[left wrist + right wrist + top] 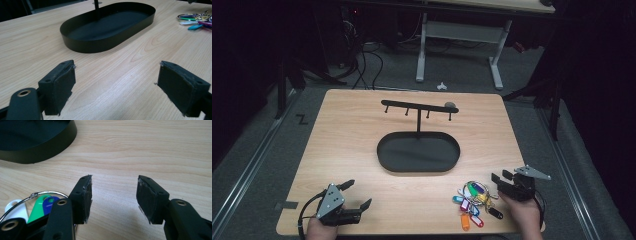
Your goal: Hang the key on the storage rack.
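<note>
- The jaws of the right gripper (501,178) stand apart with only bare wood between them; in the right gripper view (113,195) the pads press on nothing.
- The jaws of the left gripper (358,194) are spread wide and hold nothing; the left gripper view (116,82) shows plain tabletop between the pads.
- The bunch of keys (472,200), with coloured plastic tags on metal rings, lies flat on the table (362,130), in front of the black oval tray (418,151) and off toward its right end, well apart from its rim.
- The right gripper sits just beside the bunch of keys, on the side away from the tray's middle; the green and blue tags (41,205) lie beside its left jaw.
- The left gripper rests near the table's front edge, in front of the tray's left end.
- From the tray a thin post rises to a hook bar (419,106).
</note>
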The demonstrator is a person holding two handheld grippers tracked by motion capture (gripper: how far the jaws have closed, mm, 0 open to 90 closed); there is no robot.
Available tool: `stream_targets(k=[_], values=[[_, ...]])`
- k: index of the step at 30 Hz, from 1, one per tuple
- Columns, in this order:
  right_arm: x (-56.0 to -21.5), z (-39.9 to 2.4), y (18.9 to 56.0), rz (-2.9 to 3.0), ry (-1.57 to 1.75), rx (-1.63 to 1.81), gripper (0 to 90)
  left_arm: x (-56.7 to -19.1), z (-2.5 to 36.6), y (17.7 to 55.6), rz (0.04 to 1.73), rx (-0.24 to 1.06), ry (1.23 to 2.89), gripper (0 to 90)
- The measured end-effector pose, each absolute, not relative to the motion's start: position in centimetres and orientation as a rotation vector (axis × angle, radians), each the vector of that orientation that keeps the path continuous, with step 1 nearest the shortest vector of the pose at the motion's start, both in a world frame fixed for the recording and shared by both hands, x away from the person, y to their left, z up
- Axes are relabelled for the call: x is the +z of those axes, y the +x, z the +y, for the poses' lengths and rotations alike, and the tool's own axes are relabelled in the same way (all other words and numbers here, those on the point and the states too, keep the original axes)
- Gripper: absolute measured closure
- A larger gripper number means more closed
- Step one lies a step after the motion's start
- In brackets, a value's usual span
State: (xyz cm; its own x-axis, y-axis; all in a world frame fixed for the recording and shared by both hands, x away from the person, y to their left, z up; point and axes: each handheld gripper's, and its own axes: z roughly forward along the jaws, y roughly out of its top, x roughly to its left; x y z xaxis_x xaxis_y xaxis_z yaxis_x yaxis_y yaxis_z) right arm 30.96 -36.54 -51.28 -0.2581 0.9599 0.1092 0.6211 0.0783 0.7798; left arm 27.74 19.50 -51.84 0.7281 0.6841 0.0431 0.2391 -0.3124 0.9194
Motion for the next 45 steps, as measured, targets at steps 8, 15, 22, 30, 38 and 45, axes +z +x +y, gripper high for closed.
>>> stream_targets(k=[8, 15, 22, 30, 38, 45], values=[[-51.3, -36.7, 30.6, 1.923, 1.559, 1.026, 45.6, -51.9, 18.8, 28.0, 0.699, 0.524, 1.892, 15.1], [-51.3, -36.7, 30.3, 1.926, 1.550, 1.016, 45.7, -51.9, 18.7, 28.2, 0.687, 0.519, 1.892, 15.1], [-51.4, -36.4, 30.2, 1.939, 1.541, 0.999, 46.0, -51.8, 18.5, 28.3, 0.683, 0.518, 1.891, 15.1], [-50.8, -36.2, 29.7, 1.945, 1.535, 0.994, 41.8, -51.8, 17.8, 28.6, 0.666, 0.518, 1.902, 15.0], [-50.8, -35.8, 29.7, 1.978, 1.524, 0.988, 35.5, -51.8, 17.6, 28.7, 0.660, 0.521, 1.902, 15.1], [-50.7, -34.7, 29.5, 1.997, 1.488, 0.991, 33.9, -51.8, 17.4, 28.8, 0.657, 0.515, 1.898, 15.0]])
